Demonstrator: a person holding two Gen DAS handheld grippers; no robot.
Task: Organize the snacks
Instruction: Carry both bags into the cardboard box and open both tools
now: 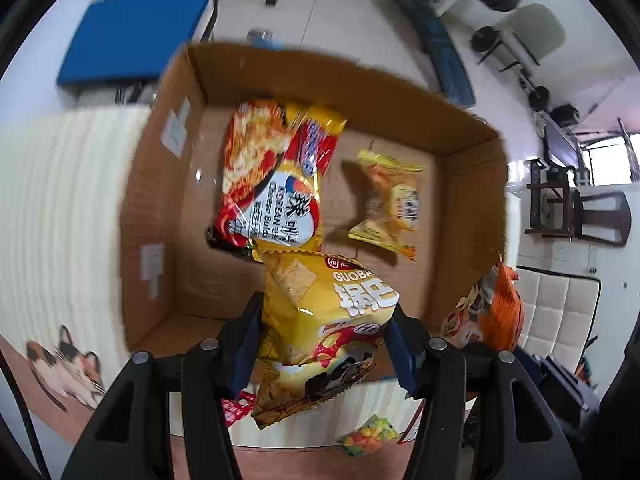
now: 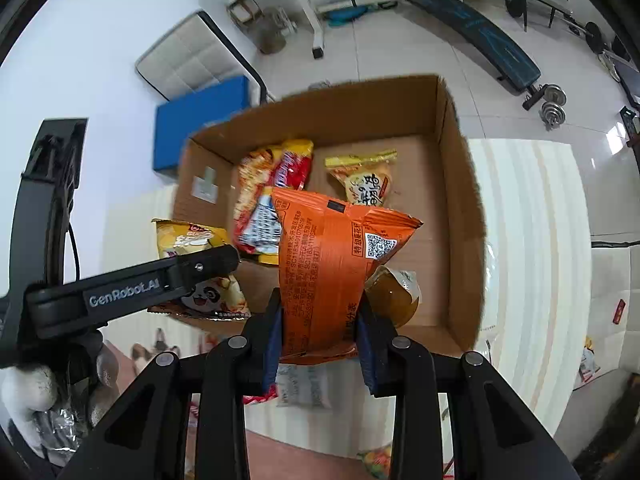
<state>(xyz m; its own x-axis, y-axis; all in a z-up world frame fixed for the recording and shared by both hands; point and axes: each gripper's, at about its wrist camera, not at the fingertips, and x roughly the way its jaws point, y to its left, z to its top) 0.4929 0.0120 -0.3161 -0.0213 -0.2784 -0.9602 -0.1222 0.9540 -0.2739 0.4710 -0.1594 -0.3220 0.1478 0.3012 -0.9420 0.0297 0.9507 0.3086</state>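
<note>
My left gripper is shut on a yellow Guoba snack bag and holds it above the near edge of an open cardboard box. My right gripper is shut on an orange snack packet, also held over the box. Inside lie a red-and-yellow noodle packet and a small yellow snack packet. The left gripper with its yellow bag shows at left in the right wrist view. The orange packet shows at right in the left wrist view.
The box stands on a cream ribbed mat on a table. A colourful candy packet and a red packet lie on the mat near me. A small amber jelly cup sits beside the orange packet. Gym equipment stands beyond.
</note>
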